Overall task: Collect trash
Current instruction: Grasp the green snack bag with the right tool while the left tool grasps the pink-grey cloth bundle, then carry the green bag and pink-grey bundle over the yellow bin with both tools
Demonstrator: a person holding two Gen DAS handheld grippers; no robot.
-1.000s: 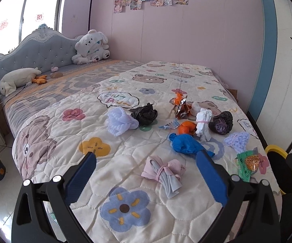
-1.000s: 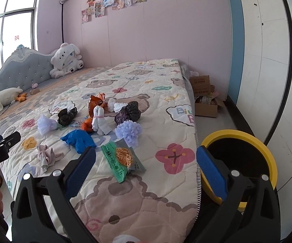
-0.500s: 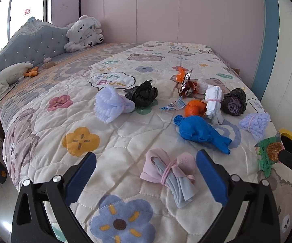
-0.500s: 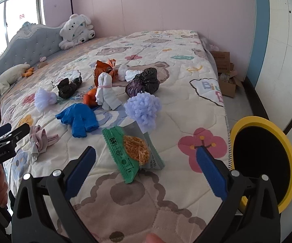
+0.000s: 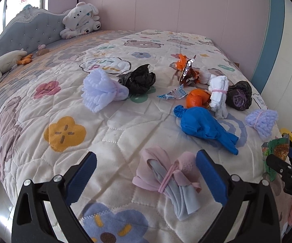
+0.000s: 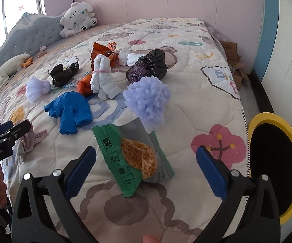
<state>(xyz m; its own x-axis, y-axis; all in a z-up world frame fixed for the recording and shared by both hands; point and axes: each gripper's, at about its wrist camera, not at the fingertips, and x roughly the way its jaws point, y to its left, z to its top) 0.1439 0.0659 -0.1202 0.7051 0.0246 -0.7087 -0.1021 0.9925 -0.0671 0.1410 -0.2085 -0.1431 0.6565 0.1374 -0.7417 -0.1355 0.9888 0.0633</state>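
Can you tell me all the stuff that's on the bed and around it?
snack packet: 1, green and grey, near bed edge, between the right jaws
pink bundle: 1, pink and grey, tied, between the left jaws
blue glove: 1, blue, middle of the quilt
fluffy bundles: 2, lilac, one near the packet, one further left
black bags: 2, black, one by the lilac bundle, one left
white bundle: 1, white, tied with pink band
orange peel: 1, orange, beside the white bundle
orange wrapper: 1, behind the white bundle
bin: 1, yellow rim, on the floor, right of the bed
plush toy: 1, white, by the headboard
left gripper: open
right gripper: open
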